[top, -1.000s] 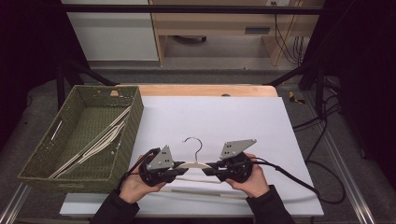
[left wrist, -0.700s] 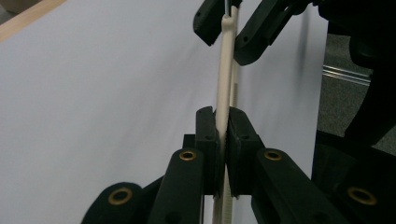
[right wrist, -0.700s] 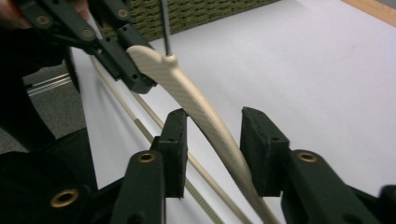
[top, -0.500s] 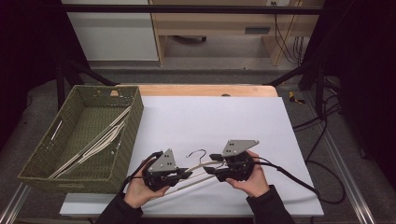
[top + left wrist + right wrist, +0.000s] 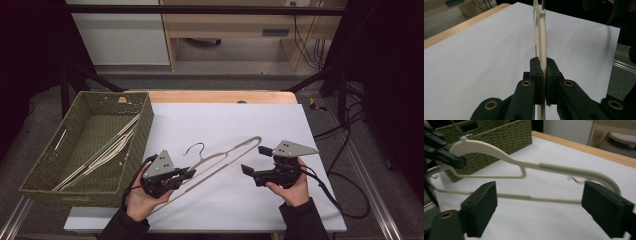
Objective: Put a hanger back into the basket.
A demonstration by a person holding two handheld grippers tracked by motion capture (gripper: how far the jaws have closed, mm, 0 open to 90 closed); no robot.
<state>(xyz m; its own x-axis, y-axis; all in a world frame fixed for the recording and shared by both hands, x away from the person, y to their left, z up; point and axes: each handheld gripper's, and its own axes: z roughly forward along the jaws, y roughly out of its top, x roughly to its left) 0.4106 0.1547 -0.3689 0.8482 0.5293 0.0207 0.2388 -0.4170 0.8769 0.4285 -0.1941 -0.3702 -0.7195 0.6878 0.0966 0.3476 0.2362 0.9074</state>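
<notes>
Since half a second ago my right claw has let go of the hanger and drawn off to the right, while my left has swung it up so the far arm points across the bench.

At far left sits the woven basket (image 5: 137, 131), with more pale hangers (image 5: 107, 152) lying in it. Just right of it, my left claw (image 5: 186, 175) is clenched on the cream hanger (image 5: 227, 152) near one end; the left gripper view shows the bar pinched edge-on between the pads. From there the hanger slants up and to the right over the white bench (image 5: 230, 120), its metal hook (image 5: 196, 148) standing near my left hand. Furthest right, my right claw (image 5: 254, 161) hangs released, jaws wide, close to the hanger's free end but not touching.

My worry: held by one end only, the hanger could pivot in the pads and droop, or slip out, if I swing toward the basket quickly.
</notes>
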